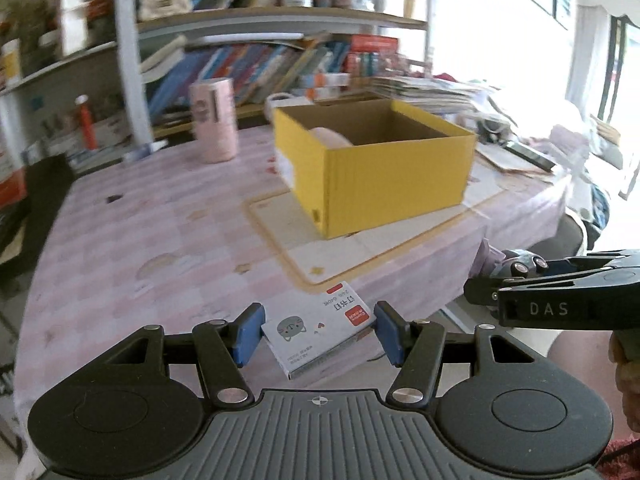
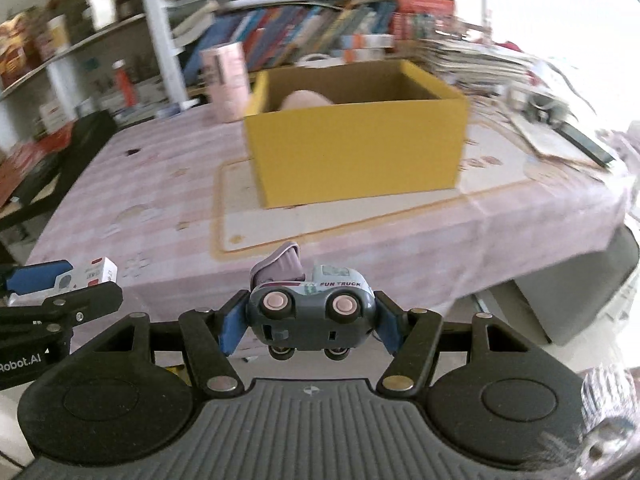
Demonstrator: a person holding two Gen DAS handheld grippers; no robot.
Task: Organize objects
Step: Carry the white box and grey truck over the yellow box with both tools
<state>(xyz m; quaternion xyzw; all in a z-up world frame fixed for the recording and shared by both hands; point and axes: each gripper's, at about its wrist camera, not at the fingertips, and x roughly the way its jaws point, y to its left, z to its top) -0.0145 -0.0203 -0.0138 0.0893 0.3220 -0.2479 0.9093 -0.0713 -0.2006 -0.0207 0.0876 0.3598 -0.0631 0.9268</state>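
My left gripper point(image 1: 318, 332) is shut on a small white box of staples point(image 1: 316, 330) with a grey cat drawn on it, held over the near edge of the table. My right gripper point(image 2: 310, 314) is shut on a grey toy truck point(image 2: 310, 312) with pink wheels and a lilac tipper, turned on its side. An open yellow cardboard box point(image 1: 384, 172) point(image 2: 360, 148) stands on the table ahead of both, with a pink rounded thing point(image 1: 330, 136) inside. The right gripper point(image 1: 492, 292) shows at the right of the left wrist view, the staple box point(image 2: 86, 274) at the left of the right wrist view.
A pink checked cloth point(image 1: 160, 232) covers the table, with a pale mat point(image 1: 344, 248) under the box. A pink cylinder point(image 1: 214, 120) stands behind the box on the left. Bookshelves point(image 1: 260, 64) line the back. Papers and a phone point(image 2: 584, 142) lie at the right.
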